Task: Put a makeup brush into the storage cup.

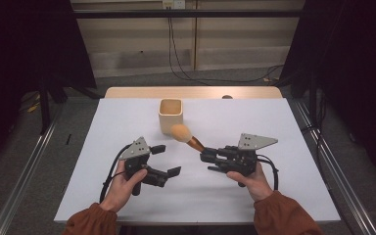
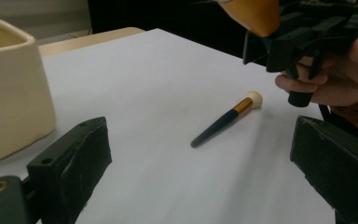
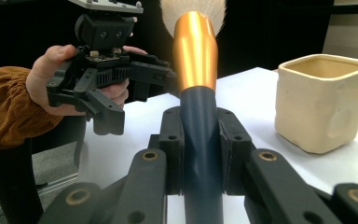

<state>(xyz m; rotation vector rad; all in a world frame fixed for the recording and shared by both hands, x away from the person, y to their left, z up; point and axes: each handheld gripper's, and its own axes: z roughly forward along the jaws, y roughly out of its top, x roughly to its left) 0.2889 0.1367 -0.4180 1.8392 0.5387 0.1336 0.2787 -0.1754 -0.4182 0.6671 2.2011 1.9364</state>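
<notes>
On the white surface (image 1: 225, 196), a cream square cup (image 1: 171, 115) stands toward the far edge; its inside, seen from above, looks bare. Right gripper (image 1: 206, 155) near the cup, on its right: fingers clamped on the dark handle of a large brush (image 1: 186, 135), gold ferrule and pale bristle head pointing at the cup, head just beside its near wall. Left gripper (image 1: 169, 160) nearer the person than the cup: fingers wide, nothing between them. Small brush (image 2: 227, 119) lies flat on the surface, apart from the cup.
</notes>
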